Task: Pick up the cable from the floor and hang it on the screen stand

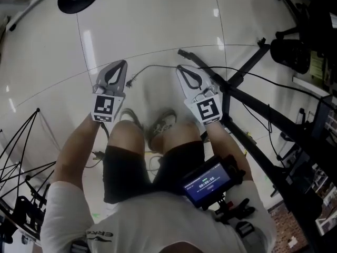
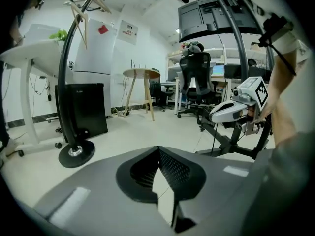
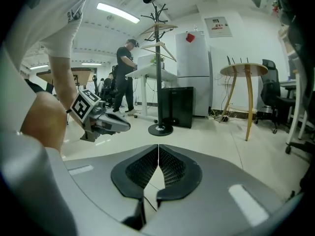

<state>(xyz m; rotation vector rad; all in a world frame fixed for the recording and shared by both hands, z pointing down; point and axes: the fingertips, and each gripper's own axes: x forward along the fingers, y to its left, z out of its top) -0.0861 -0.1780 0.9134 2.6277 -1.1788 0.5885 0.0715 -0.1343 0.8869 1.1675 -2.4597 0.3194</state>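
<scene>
Head view shows both grippers low over the floor (image 1: 158, 30), side by side, with the person's knees just behind them. The left gripper (image 1: 120, 67) is clenched: in the left gripper view its pads meet at the tip and nothing is between them. The right gripper (image 1: 185, 73) is also pressed shut and empty, as the right gripper view shows.

The cable (image 1: 158, 66) is not yet picked up. It lies on the floor as a thin dark line. Its plug end (image 1: 129, 81) is just beside the tip of the left gripper, and from there it curves past the tip of the right gripper and goes on toward the black legs of the screen stand (image 1: 253, 99).

I think the step in hand is the reach for the cable. Several things could go wrong. The jaws must first open; if they come down closed, they will only push the cable away. The cable is thin and lies flat on a smooth floor, so the pads may slip over it. Its far part passes near the stand legs, so it may catch there when lifted.
</scene>
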